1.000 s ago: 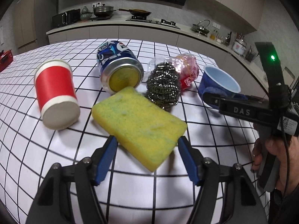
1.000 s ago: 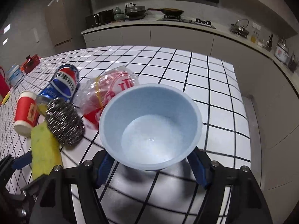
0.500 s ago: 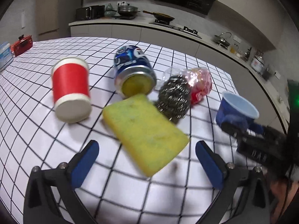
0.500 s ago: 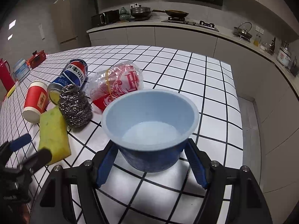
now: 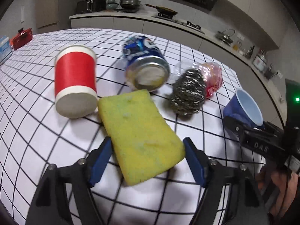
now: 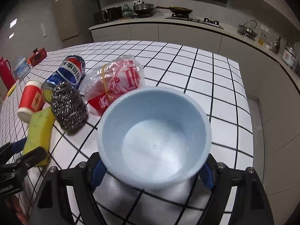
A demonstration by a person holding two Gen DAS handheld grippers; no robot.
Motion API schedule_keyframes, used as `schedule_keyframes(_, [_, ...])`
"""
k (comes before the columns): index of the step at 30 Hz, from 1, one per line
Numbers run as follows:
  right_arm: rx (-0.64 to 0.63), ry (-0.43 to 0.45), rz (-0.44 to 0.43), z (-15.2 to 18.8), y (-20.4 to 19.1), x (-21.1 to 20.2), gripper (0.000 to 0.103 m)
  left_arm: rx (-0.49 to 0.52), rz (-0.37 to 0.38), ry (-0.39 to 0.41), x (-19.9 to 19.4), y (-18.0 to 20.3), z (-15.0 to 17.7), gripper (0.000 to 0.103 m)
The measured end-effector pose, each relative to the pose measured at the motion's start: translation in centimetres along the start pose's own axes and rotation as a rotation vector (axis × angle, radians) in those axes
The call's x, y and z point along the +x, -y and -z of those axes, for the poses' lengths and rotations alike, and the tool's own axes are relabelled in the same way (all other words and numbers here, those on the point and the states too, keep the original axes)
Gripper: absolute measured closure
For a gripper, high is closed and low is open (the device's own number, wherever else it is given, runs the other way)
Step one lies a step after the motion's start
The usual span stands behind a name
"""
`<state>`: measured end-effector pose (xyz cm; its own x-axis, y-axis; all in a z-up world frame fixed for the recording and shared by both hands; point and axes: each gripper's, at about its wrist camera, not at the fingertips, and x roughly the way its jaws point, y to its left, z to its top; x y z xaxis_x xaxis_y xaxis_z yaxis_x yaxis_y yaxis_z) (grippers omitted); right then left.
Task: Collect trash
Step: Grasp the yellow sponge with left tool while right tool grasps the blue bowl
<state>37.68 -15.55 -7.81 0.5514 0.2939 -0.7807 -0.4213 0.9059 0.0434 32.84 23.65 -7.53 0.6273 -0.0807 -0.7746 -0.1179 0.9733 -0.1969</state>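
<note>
A yellow sponge (image 5: 139, 140) lies on the checked table between the fingers of my left gripper (image 5: 147, 161), which close on its near end. Behind it lie a red paper cup (image 5: 75, 83), a crushed Pepsi can (image 5: 146, 65), a steel scourer (image 5: 188, 92) and a red plastic bag (image 5: 212, 78). My right gripper (image 6: 151, 170) is shut on a blue bowl (image 6: 154, 145) and holds it tilted above the table; it also shows in the left wrist view (image 5: 243, 106). The sponge (image 6: 38, 130), scourer (image 6: 68, 108), bag (image 6: 116, 84), can (image 6: 69, 73) and cup (image 6: 31, 100) lie left of the bowl.
The table's right edge (image 6: 243, 86) drops to the floor beside a kitchen counter (image 6: 187, 26). A red box (image 6: 38, 55), a white tub (image 6: 21, 67) and a red flask (image 6: 5, 73) stand at the far left.
My left gripper opened wide and drew back, then came forward again and closed onto the sponge. The right gripper has tilted the bowl toward the camera and lifted it.
</note>
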Motion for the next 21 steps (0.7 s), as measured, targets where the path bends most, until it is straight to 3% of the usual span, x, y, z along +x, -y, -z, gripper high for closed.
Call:
schedule_keyframes(7, [0.008,-0.001,-0.002,-0.4,-0.3,0.1,0.026,-0.027,-0.055,-0.013,1.2,0.2,-1.1,0.017])
schedule_keyframes(8, [0.008,0.003,-0.003,-0.4,-0.3,0.0,0.026,-0.023,-0.061,-0.009,1.2,0.4,-1.1,0.018])
schedule_keyframes(11, [-0.006,0.004,-0.004,0.0,-0.5,-0.6,0.026,0.031,-0.069,0.007,1.2,0.8,-0.8,0.034])
schedule_keyframes(14, [-0.014,0.01,-0.004,0.4,-0.4,-1.4,0.026,0.038,-0.024,0.011,0.4,0.4,-0.3,0.041])
schedule_keyframes(21, [-0.03,0.023,-0.024,1.8,-0.8,-3.3,0.026,0.116,0.005,0.044,-1.9,0.5,1.4,0.043])
